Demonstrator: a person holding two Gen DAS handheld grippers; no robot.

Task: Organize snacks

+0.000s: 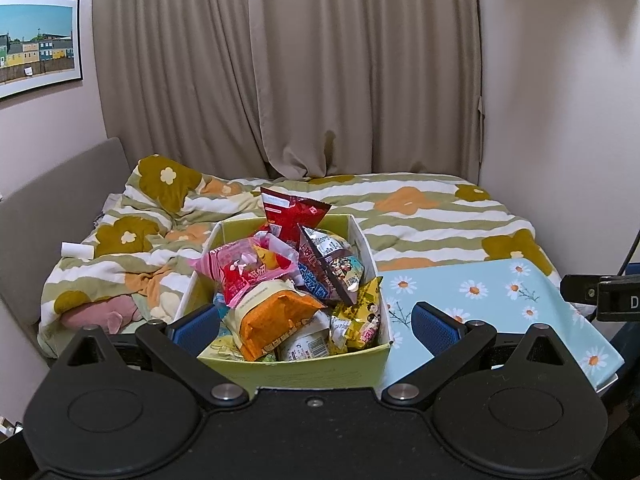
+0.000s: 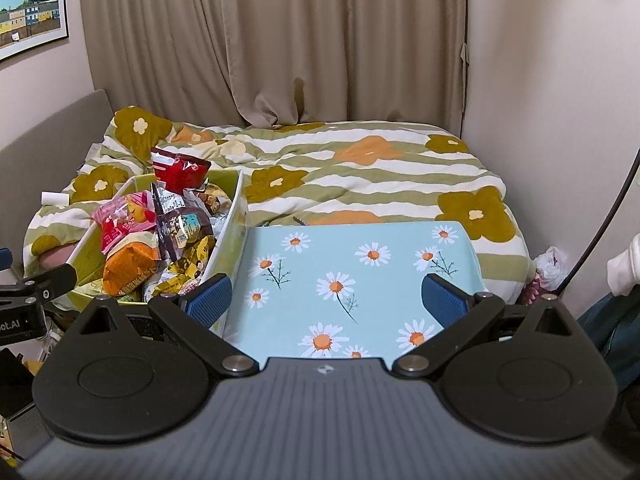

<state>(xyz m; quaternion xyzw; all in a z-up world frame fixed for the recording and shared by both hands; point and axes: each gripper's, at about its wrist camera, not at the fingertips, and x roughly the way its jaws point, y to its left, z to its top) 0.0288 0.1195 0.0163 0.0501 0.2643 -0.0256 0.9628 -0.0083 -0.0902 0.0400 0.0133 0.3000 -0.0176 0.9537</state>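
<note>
Both grippers, left gripper (image 1: 314, 326) and right gripper (image 2: 326, 300), hover with fingers apart and empty, likely staged: left faces overfilled snack box (image 1: 372, 354), right faces bare daisy-print table (image 2: 360, 248) beside it.

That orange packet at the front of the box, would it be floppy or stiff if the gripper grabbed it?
The orange packet looks puffy and creased, so it would probably give and crumple rather than stay stiff. Its glossy film may be slippery. It lies loose on the heap in the green box, so lifting it could shift its neighbours.
</note>
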